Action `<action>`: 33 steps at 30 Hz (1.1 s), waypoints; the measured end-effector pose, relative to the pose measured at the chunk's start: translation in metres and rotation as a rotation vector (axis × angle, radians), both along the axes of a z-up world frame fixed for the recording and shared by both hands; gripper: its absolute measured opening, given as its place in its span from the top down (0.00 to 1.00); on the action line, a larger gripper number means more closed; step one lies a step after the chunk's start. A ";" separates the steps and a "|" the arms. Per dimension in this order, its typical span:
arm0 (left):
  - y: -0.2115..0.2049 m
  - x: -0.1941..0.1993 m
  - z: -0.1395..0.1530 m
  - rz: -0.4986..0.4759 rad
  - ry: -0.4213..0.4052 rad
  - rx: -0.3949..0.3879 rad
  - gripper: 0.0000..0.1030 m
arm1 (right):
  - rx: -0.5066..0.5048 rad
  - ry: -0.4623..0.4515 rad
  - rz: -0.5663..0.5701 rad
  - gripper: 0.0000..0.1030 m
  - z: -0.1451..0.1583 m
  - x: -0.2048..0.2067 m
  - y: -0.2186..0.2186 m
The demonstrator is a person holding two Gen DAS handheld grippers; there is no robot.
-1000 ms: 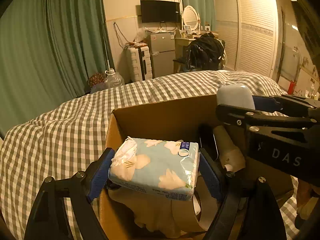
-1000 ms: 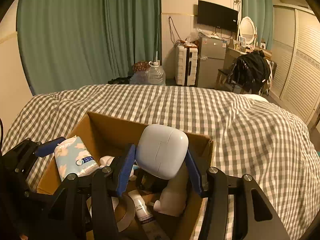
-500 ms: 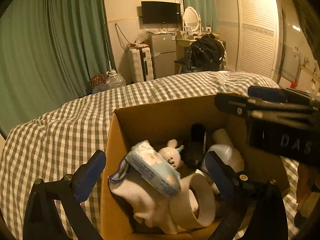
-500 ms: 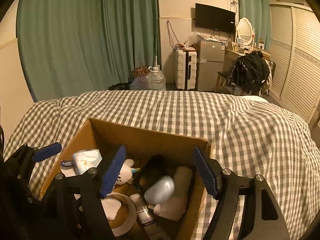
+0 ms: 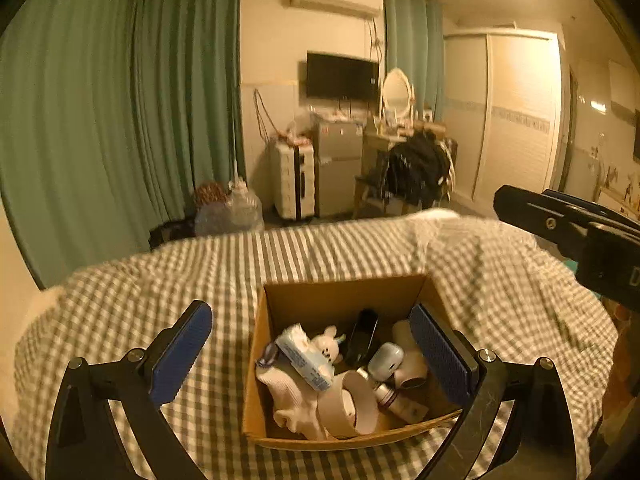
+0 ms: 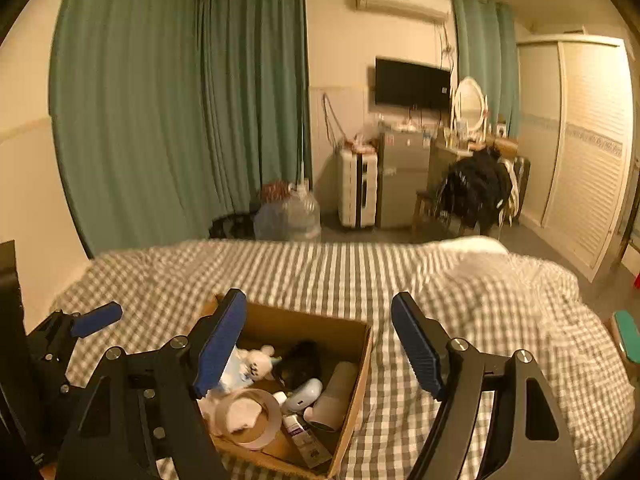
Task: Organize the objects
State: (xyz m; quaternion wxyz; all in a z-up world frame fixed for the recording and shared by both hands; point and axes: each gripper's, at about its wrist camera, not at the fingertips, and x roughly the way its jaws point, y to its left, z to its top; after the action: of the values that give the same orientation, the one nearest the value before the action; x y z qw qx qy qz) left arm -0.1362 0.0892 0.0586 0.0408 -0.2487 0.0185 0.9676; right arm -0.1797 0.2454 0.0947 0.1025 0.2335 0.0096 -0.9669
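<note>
Bedroom, dim warm light. Bed (image 5: 160,304) covered in a grey-and-white checked cover, rumpled toward the far right corner. Open cardboard box (image 5: 280,444) sits on the cover near the front edge.

Left tool (image 5: 312,356): blue pads spread wide, nothing between them, held above the box. Right tool (image 6: 320,344): spread wide too, nothing held, above the box's right wall and the checked cover just beside it.

Box contents, crowded and touching: blue-printed tissue pack (image 5: 306,356) tilted against a small white plush toy (image 5: 329,346); white cloth (image 5: 286,396) at the front left; wide roll of tape (image 5: 352,404) on edge at the front; pale blue earbud case (image 5: 386,360) near the middle right; dark item (image 5: 362,334) toward the back, type unclear; pale cylinder (image 5: 408,354) along the right wall; small tube (image 5: 396,400) at the front right.

Room beyond the bed: green curtains (image 6: 180,100) on the left wall, air conditioner (image 6: 402,0) high up, wall TV (image 6: 412,82), oval mirror (image 6: 469,100), white suitcase (image 6: 357,188) beside a small grey fridge (image 6: 402,180), chair draped in dark clothing (image 6: 478,188), large clear water jug (image 6: 298,216) on the floor, louvred wardrobe doors (image 6: 588,140) on the right.
</note>
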 end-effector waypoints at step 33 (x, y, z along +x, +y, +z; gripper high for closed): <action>-0.034 0.114 -0.033 0.181 0.174 -0.005 0.00 | -0.027 0.202 -0.121 0.02 -0.043 0.122 0.022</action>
State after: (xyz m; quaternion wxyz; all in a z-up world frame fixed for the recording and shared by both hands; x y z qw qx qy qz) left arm -0.0223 0.0553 0.0255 -0.0491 -0.1643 0.0019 0.9852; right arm -0.0579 0.2672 0.0515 0.0458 0.1335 -0.0071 -0.9900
